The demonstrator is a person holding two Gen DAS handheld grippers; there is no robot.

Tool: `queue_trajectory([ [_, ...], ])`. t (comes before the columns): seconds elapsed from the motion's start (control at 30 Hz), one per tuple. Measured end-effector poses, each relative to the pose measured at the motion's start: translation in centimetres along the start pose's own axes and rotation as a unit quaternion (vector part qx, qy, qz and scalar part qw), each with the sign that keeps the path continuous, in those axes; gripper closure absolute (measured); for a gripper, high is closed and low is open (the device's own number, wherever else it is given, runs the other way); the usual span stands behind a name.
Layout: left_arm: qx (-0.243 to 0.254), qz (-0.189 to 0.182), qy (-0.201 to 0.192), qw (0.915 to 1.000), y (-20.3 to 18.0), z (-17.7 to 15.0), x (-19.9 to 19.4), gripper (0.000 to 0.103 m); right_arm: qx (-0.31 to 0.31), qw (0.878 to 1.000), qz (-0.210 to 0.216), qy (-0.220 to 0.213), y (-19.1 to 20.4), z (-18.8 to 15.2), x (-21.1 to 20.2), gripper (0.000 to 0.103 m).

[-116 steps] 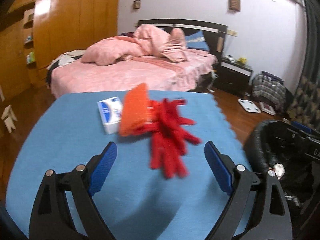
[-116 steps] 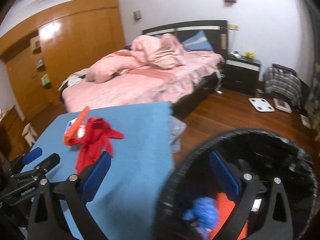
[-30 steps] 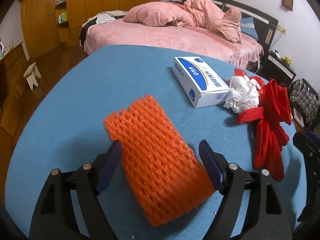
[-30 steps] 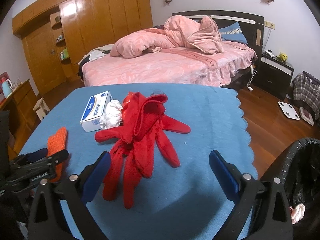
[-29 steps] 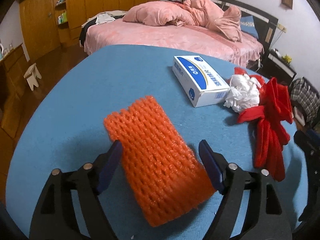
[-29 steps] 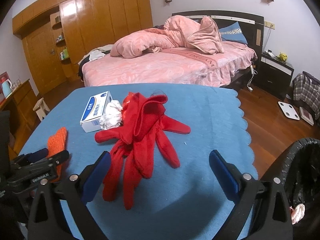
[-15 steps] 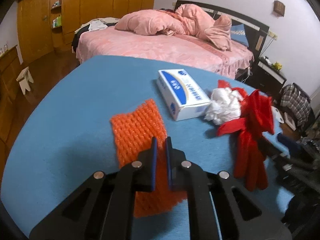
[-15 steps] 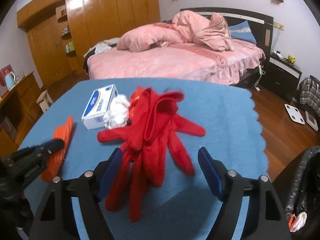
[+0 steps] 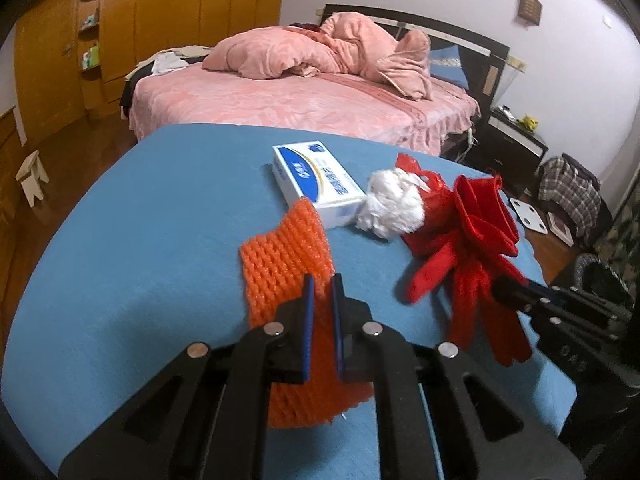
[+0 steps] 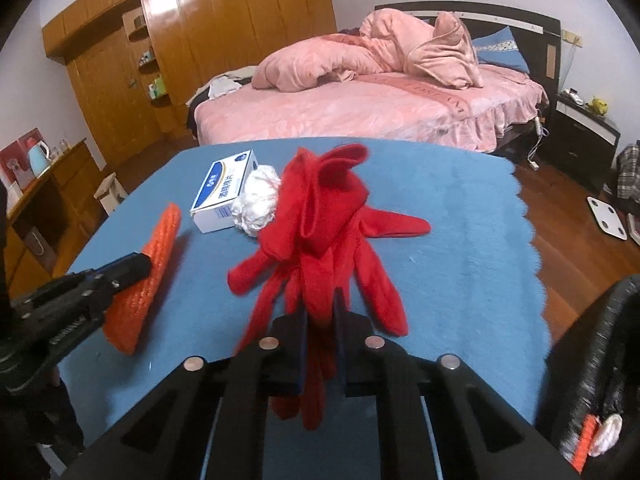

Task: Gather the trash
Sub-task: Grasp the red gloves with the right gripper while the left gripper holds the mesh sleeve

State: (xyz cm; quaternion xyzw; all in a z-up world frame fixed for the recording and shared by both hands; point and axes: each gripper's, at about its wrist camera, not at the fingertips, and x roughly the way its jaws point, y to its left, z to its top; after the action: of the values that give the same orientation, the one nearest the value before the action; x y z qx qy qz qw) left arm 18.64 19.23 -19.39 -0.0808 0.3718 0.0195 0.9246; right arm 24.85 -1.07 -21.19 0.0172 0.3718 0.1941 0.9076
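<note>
Left gripper (image 9: 321, 285) pinches the ribbed orange foam net (image 9: 286, 256) on the blue table's (image 9: 160, 216) near-left side, while the right gripper (image 10: 322, 304) clamps the floppy red gloves (image 10: 324, 216) mid-table.

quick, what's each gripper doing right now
Left gripper: closed on the orange foam net.
Right gripper: closed on the red gloves.
</note>
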Motion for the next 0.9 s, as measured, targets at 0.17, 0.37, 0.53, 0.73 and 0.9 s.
queue_trajectory([
  [0.17,0.012,-0.007,0.006,0.9999,-0.7,-1.0,-0.4,0.095,-0.003,1.0,-0.005,0.013,-0.6,-1.3,-1.8,0.09],
  [0.37,0.021,-0.01,0.011,0.9997,-1.1,-1.6,-0.5,0.095,0.011,1.0,-0.004,0.001,-1.3,-1.7,-3.3,0.06],
  [0.53,0.021,-0.008,0.004,0.9997,-1.0,-1.4,-0.8,0.095,0.023,0.999,-0.001,-0.033,-1.7,0.0,-4.5,0.056],
  [0.73,0.023,-0.007,-0.004,0.9997,-1.0,-0.8,-0.8,0.095,0.011,1.0,0.0,-0.026,-0.7,1.5,-2.1,0.056],
  [0.9,0.025,-0.008,-0.014,0.9996,-1.0,-0.2,-0.9,0.095,0.004,1.0,-0.007,-0.006,0.1,1.8,1.2,0.056],
])
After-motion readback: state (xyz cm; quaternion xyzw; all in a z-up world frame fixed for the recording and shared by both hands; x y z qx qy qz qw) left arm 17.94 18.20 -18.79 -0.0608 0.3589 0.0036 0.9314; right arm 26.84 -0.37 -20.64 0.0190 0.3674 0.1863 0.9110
